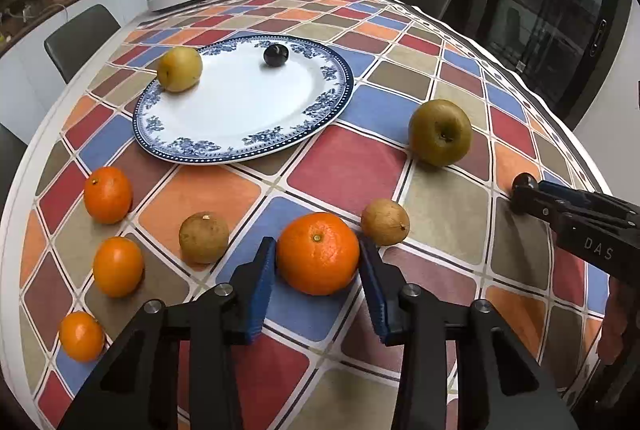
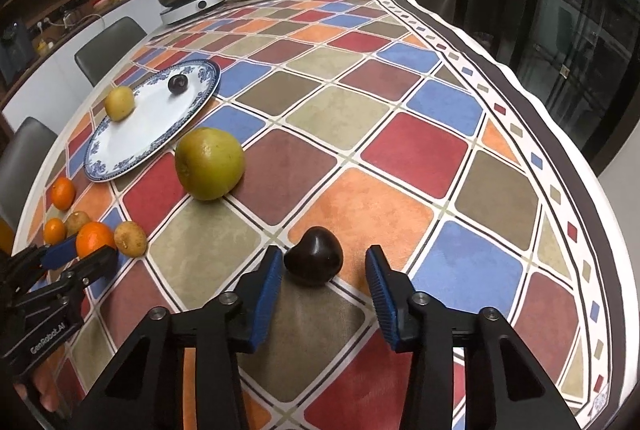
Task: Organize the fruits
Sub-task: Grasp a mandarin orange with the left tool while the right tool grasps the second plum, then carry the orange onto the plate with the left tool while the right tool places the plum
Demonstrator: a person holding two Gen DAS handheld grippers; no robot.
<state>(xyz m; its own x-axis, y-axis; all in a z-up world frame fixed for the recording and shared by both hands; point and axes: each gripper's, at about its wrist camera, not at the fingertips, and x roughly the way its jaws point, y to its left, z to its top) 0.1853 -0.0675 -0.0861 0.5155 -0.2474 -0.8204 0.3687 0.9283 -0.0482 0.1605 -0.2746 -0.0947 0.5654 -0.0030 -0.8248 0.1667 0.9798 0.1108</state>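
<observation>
The left tongs [image 1: 318, 266] stood apart around a large orange [image 1: 318, 253] on the table [image 1: 448, 230], pads seemingly just touching its sides. The right tongs [image 2: 322, 278] were apart around a dark plum [image 2: 314, 256]. Each wanted centring, a gentle squeeze and a straight lift toward the plate [image 1: 312, 134], clear of the brown fruit [image 1: 385, 222] alongside.

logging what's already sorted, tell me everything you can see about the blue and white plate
The plate is large, round and looks like glazed ceramic: a plain white centre, a rim of blue floral clusters and a dark blue dotted edge. It lies flat on the checked tablecloth, on the table's left half. Two fruits sit on it: a yellow pear at its left rim and a dark plum toward the far side. The rest is bare. Neither pair of tongs touches it.
</observation>
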